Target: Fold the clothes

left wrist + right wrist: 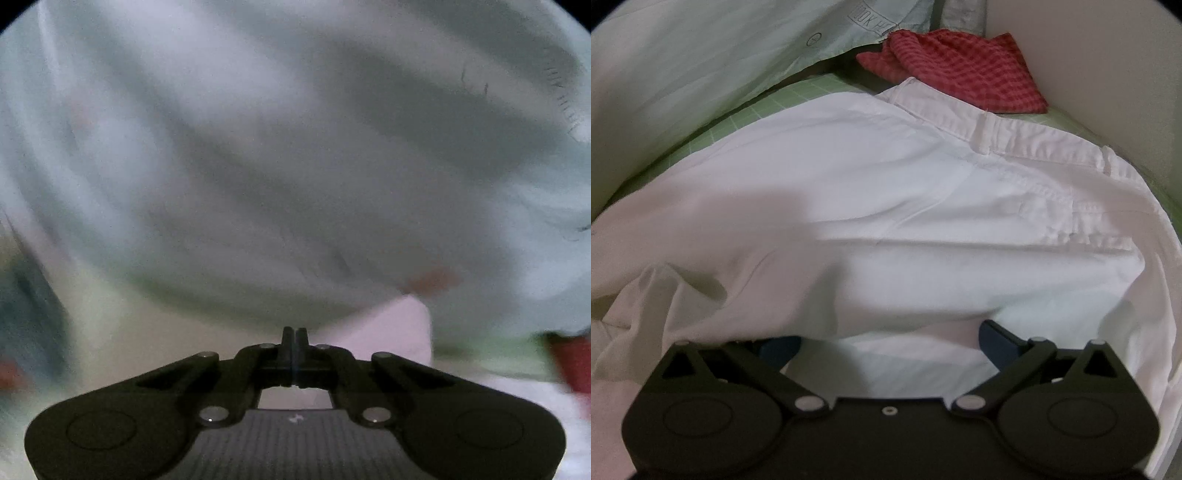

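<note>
Two tools at the clothes on the green mat

Left tool (294,334), fingers pressed together with nothing visibly between them, faces blurred pale green fabric (277,147). Right tool (886,341) spreads wide, fingertips tucked under white trousers (886,206) filling mid-frame; red checked cloth (960,66) upper right.

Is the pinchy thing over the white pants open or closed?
Open. The right gripper has its two blue-tipped fingers spread wide apart, with the white cotton trousers lying between and over them.
</note>
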The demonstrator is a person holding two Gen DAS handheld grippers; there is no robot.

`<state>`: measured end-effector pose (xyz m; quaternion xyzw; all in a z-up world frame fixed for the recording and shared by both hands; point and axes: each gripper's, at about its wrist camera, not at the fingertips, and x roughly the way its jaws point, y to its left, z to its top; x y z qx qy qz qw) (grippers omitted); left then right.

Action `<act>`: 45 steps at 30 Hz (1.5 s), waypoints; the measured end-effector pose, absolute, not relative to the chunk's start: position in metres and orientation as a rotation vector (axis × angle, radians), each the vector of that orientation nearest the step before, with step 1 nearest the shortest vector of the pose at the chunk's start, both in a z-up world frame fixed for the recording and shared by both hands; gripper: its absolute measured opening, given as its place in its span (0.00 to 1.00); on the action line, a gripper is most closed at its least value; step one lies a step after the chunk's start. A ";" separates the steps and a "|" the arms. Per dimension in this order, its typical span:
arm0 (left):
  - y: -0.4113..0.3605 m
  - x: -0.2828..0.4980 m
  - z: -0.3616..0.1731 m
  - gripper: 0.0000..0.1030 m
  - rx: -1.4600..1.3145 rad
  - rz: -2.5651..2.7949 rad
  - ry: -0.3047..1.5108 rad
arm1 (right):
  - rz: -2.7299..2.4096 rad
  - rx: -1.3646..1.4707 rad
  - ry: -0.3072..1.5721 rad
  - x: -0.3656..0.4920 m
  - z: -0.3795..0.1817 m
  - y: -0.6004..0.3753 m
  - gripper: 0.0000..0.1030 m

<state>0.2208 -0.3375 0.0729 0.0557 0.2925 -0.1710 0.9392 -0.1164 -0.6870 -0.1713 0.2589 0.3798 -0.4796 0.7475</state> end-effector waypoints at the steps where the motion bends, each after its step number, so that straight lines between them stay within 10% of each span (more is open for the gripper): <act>1: -0.333 0.223 0.085 0.00 0.149 -0.330 0.547 | -1.049 0.566 0.830 -0.116 -0.171 -0.687 1.00; 6: -0.317 0.249 0.070 0.04 0.009 -0.376 0.658 | -1.053 0.566 0.831 -0.115 -0.172 -0.687 1.00; 16: -0.332 0.258 -0.065 0.85 -0.246 -0.413 1.066 | -1.049 0.565 0.842 -0.116 -0.171 -0.687 1.00; 26: -0.381 0.270 -0.101 0.81 -0.117 -0.466 1.112 | -1.061 0.559 0.828 -0.114 -0.172 -0.685 1.00; 29: -0.383 0.267 -0.098 0.31 -0.123 -0.523 1.096 | -1.060 0.556 0.827 -0.114 -0.172 -0.685 1.00; 32: -0.380 0.262 -0.088 0.11 -0.136 -0.556 1.076 | -1.061 0.554 0.822 -0.115 -0.173 -0.685 1.00; 45: -0.297 0.295 0.028 0.16 0.052 -0.253 0.755 | -1.062 0.549 0.820 -0.115 -0.173 -0.685 1.00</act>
